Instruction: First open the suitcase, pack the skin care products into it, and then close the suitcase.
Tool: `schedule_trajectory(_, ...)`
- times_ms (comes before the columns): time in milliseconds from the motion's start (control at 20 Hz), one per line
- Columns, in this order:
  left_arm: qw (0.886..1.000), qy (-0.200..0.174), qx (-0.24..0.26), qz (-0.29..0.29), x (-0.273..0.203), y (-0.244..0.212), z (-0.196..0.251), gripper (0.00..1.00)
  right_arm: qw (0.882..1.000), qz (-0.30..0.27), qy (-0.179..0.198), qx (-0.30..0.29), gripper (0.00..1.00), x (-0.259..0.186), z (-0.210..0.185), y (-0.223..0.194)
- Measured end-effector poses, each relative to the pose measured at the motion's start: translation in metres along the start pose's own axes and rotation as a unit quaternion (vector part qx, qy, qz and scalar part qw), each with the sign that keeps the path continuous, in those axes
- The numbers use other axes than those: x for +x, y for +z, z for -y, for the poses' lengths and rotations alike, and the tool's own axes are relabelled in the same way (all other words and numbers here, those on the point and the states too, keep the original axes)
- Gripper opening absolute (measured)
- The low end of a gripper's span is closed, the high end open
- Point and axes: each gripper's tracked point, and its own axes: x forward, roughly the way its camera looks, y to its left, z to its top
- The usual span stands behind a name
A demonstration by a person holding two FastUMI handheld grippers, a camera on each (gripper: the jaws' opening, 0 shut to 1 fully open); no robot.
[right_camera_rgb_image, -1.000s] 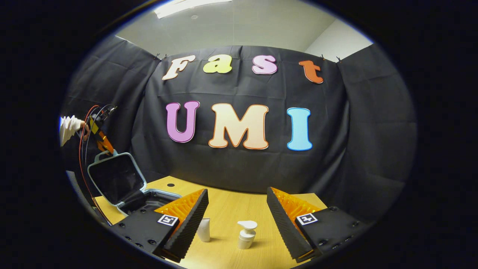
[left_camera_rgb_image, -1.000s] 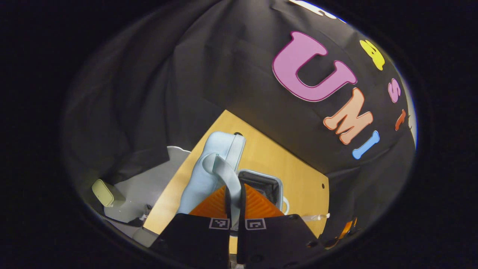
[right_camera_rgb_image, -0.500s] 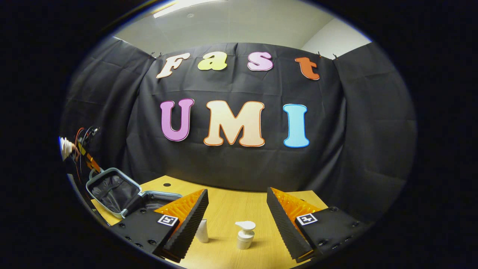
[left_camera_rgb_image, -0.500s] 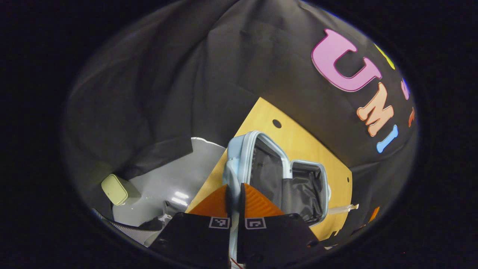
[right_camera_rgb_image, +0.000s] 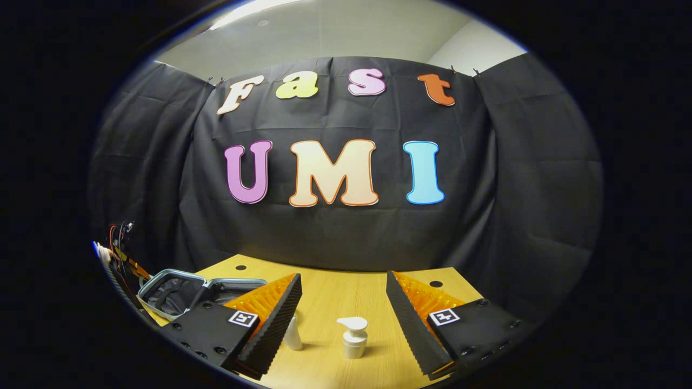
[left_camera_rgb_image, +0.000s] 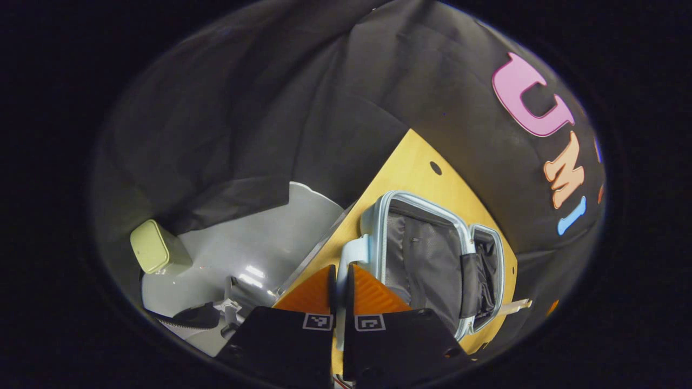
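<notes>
Suitcase [left_camera_rgb_image: 427,259] lies at the left end of the wooden table [left_camera_rgb_image: 411,167], its lid folded nearly flat so the dark lining of both halves faces up, ready for packing. The left gripper [left_camera_rgb_image: 339,281] pinches the pale blue handle [left_camera_rgb_image: 354,256] on the lid's edge, fingers pressed together on it, which is why the lid rests low instead of dropping; the gripper points steeply down over the table's corner. In the right gripper view, the right gripper [right_camera_rgb_image: 341,308] hovers level above the tabletop with fingers spread wide, framing a white pump bottle [right_camera_rgb_image: 353,337] and a small white tube [right_camera_rgb_image: 292,335], probably standing upright, though a finger partly hides it. Both products sit well apart from the suitcase.
</notes>
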Motion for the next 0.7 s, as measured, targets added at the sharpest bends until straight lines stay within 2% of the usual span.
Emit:
schedule_trajectory(100, 1.0, 0.007, -0.005, 0.008, 0.0, 0.003, -0.002, 0.06, 1.0, -0.003, -0.005, -0.004, 1.0, -0.001, 0.006, -0.001)
schedule_trajectory(150, 1.0, 0.012, -0.005, 0.015, -0.006, 0.005, -0.005, 0.11, 1.0, -0.003, -0.006, -0.005, 1.0, -0.001, 0.008, -0.001)
schedule_trajectory(200, 1.0, 0.013, -0.005, 0.023, -0.014, 0.012, -0.003, 0.24, 1.0, -0.003, -0.008, -0.005, 0.98, -0.004, 0.012, -0.003)
schedule_trajectory(300, 0.999, 0.012, -0.005, 0.048, -0.025, 0.023, 0.008, 0.58, 1.0, -0.007, -0.011, -0.004, 0.98, -0.006, 0.019, -0.007)
schedule_trajectory(350, 0.998, 0.019, 0.0, 0.066, -0.036, 0.03, 0.012, 0.6, 1.0, -0.008, -0.013, -0.004, 0.98, -0.007, 0.023, -0.008)
schedule_trajectory(450, 0.993, 0.041, 0.03, 0.106, -0.056, 0.039, 0.023, 0.92, 1.0, -0.012, -0.014, -0.001, 0.99, -0.007, 0.03, -0.014)
schedule_trajectory(550, 0.987, 0.037, 0.063, 0.142, -0.08, 0.042, 0.057, 0.95, 1.0, -0.015, -0.014, 0.004, 1.0, -0.007, 0.037, -0.019)
schedule_trajectory(700, 0.974, -0.009, 0.117, 0.192, -0.11, 0.032, 0.141, 0.96, 1.0, -0.018, -0.006, 0.01, 0.99, -0.003, 0.042, -0.028)
